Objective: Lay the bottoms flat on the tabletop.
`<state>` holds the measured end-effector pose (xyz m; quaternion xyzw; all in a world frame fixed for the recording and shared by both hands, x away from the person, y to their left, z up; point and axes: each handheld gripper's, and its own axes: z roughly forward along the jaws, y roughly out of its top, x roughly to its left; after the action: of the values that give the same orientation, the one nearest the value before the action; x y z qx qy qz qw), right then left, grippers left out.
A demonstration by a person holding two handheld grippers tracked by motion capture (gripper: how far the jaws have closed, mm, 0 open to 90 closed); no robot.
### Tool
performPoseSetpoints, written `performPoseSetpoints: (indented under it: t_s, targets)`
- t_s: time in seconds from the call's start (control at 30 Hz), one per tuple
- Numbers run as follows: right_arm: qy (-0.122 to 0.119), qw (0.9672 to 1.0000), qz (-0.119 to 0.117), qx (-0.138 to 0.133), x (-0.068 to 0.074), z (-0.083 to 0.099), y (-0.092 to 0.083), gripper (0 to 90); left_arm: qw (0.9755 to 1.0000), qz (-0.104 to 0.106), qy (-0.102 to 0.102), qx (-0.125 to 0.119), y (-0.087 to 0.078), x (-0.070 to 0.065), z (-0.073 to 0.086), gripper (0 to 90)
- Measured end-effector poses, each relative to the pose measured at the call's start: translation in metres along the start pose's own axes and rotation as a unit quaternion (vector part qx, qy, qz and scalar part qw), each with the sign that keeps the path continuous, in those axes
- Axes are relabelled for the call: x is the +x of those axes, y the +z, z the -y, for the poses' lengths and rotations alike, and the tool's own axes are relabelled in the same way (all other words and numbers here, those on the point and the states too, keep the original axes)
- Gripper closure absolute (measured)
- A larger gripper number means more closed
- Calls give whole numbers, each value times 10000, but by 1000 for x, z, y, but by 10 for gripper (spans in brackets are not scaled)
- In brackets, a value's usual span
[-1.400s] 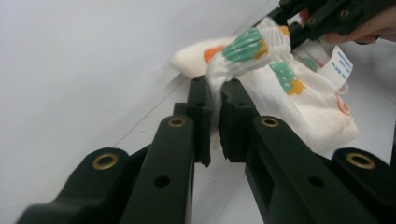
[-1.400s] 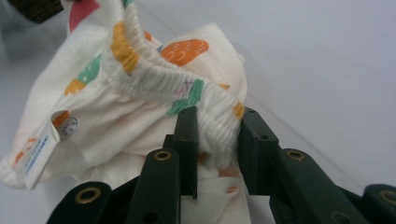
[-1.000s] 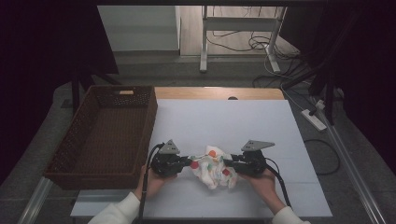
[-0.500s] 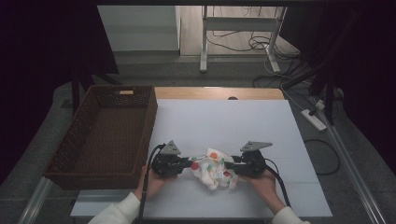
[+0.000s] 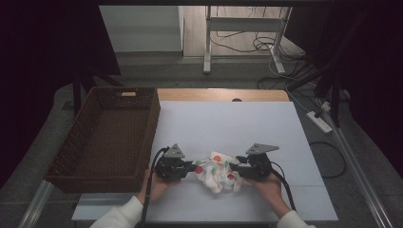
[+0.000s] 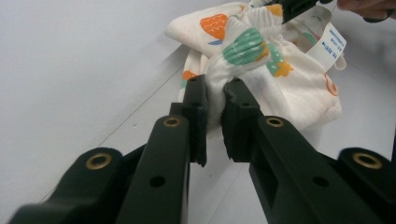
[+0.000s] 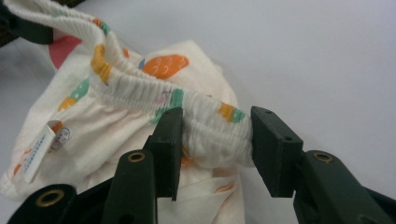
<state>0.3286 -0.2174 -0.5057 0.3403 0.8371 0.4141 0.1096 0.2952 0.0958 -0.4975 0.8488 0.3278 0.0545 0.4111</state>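
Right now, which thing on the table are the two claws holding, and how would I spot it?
Find the big white table, with the brown wicker basket at its left edge. Near the table's front, between the two black claws, lies a crumpled cream cloth garment. Its orange, green and red fruit prints make it the only colourful thing there.

soft ribbed cotton garment (image 5: pixel 218 172), matt white table sheet (image 5: pixel 228 128), rough woven wicker basket (image 5: pixel 108 133)
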Motion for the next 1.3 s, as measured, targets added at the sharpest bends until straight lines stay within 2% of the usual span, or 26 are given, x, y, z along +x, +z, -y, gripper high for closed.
performPoseSetpoints:
  t_s: [0.1,0.2,0.53,0.63,0.77,1.0,1.3]
  targets:
    - [65,9999,-128,-16,-1,0,-2,685,10000,2,-4,-1,0,0,0,799]
    - [14,9998,-206,81,0,0,-1,729,10000,0,-9,-5,0,0,0,799]
    - [-24,9998,-183,-60,0,-2,-4,733,10000,-16,-5,-24,-1,0,0,801]
    - [0,9996,-224,-188,-1,-3,-7,733,9999,-40,-30,-92,-2,0,-1,809]
    - [163,9984,-354,-403,-2,-7,-13,735,9998,-40,-39,-208,-5,0,-5,826]
    - [117,9964,-415,-726,2,-17,-25,739,9995,-35,-27,-315,-10,0,-9,841]
    - [68,9951,-477,-863,5,-25,-32,743,9991,20,-30,-422,-16,1,-13,853]
